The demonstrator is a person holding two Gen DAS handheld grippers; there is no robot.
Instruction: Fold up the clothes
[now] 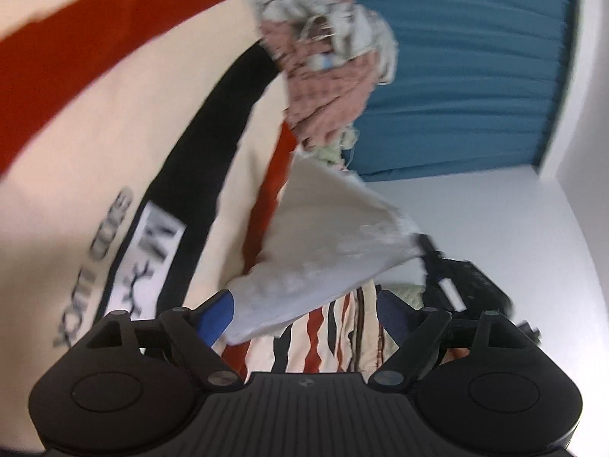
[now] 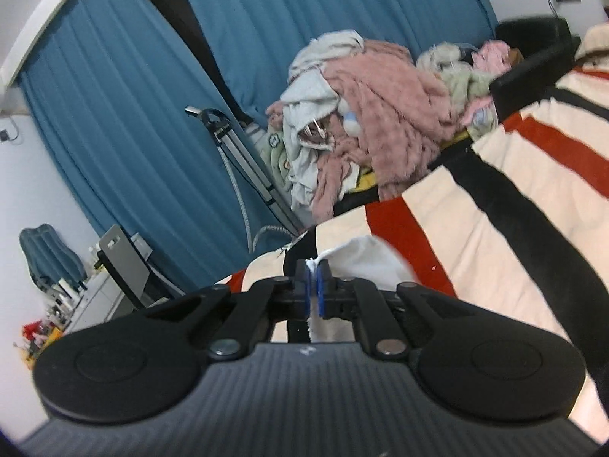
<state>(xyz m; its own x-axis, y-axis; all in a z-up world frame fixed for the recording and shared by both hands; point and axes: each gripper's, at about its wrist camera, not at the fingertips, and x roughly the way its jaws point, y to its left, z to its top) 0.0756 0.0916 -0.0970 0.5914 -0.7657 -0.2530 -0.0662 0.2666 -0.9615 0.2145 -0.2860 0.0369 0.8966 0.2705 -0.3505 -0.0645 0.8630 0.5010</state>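
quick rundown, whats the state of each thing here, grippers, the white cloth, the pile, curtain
left gripper: open, jaws wide, white cloth between them but not pinched
right gripper: shut on the white cloth
white cloth: lifted, stretched out from the right gripper's grip
clothes pile: heaped, unfolded
striped blanket: spread flat
blue curtain: drawn, with a dark gap
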